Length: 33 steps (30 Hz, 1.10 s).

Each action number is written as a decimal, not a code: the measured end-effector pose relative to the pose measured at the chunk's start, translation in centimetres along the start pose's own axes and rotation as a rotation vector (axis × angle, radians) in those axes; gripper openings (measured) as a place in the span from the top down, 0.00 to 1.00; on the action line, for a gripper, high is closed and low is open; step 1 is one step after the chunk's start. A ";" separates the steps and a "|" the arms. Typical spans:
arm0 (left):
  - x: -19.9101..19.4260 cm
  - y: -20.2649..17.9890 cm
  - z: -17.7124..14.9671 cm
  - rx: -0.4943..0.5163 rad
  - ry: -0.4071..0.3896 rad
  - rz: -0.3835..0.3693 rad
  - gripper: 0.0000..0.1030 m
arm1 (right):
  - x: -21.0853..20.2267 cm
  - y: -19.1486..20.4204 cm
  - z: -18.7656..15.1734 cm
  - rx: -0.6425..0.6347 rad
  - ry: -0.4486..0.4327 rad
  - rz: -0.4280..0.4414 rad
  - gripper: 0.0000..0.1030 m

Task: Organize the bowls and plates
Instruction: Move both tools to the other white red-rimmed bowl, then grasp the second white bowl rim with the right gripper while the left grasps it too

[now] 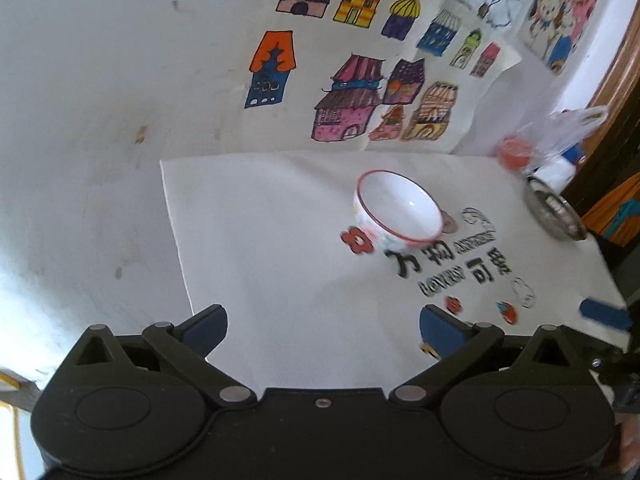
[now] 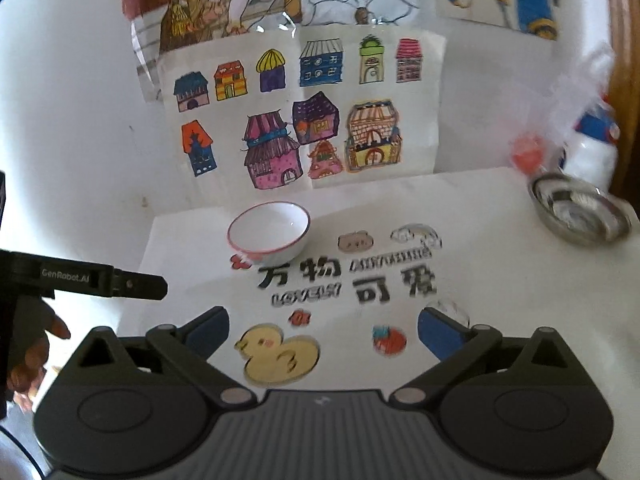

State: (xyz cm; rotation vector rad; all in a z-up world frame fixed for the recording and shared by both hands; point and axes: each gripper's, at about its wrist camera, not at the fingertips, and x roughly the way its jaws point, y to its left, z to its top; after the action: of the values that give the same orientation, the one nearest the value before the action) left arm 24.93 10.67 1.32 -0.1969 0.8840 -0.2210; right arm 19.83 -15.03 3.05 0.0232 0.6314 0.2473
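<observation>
- My left gripper point(image 1: 323, 330) hangs above the near part of the white mat point(image 1: 256, 240), its blue-padded fingers point(image 1: 206, 326) spread wide with nothing between them.
- My right gripper point(image 2: 323, 330) is spread just as wide and is also empty, hovering over the mat's near edge, above a yellow duck print point(image 2: 280, 356).
- The bowl point(image 1: 398, 212) stands upright on the mat, well ahead of both grippers and touching neither.
- It is a small, deep white bowl with a thin red line running round the rim; the inside is plain, glossy and empty, with one bright spot of reflected light.
- From the left wrist view, the outer wall shows a faint coloured pattern low down; I cannot make out what it depicts.
- From the right wrist view, the bowl point(image 2: 269, 232) sits toward the far left of the mat, just behind the bold black printed characters point(image 2: 300, 274) and beside a red flower print.
- A shallow metal dish point(image 2: 580, 216) rests at the mat's far right corner, well apart from the bowl; its rim is shiny and its contents are too blurred to tell.
- Behind the dish lie a clear plastic bag point(image 2: 576, 92) and a white bottle point(image 2: 592, 148).
- A sheet of coloured house drawings point(image 2: 304, 108) stands against the wall behind the mat.
</observation>
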 end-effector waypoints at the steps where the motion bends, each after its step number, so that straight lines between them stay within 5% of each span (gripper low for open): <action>1: 0.5 0.1 0.6 0.009 0.009 0.002 0.01 | 0.5 0.0 0.6 -0.012 0.011 0.001 0.00; 8: 4.0 -0.1 5.5 0.052 0.089 0.016 0.01 | 5.1 -0.9 4.7 -0.051 0.135 0.017 0.00; 16: 7.4 -0.4 9.0 0.006 0.172 -0.020 0.01 | 10.0 -3.8 7.8 0.147 0.252 0.089 0.06; 25: 9.9 -0.4 10.3 -0.046 0.253 -0.022 0.05 | 13.8 -4.2 9.0 0.228 0.351 0.120 0.17; 33: 10.6 -0.7 10.6 -0.074 0.277 -0.044 0.25 | 15.1 -3.3 8.8 0.243 0.388 0.139 0.54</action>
State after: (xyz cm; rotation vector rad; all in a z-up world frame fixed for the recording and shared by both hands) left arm 39.65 7.93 0.27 -0.2590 1.1646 -0.2608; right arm 37.53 -14.22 1.04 0.2581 1.0461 0.3109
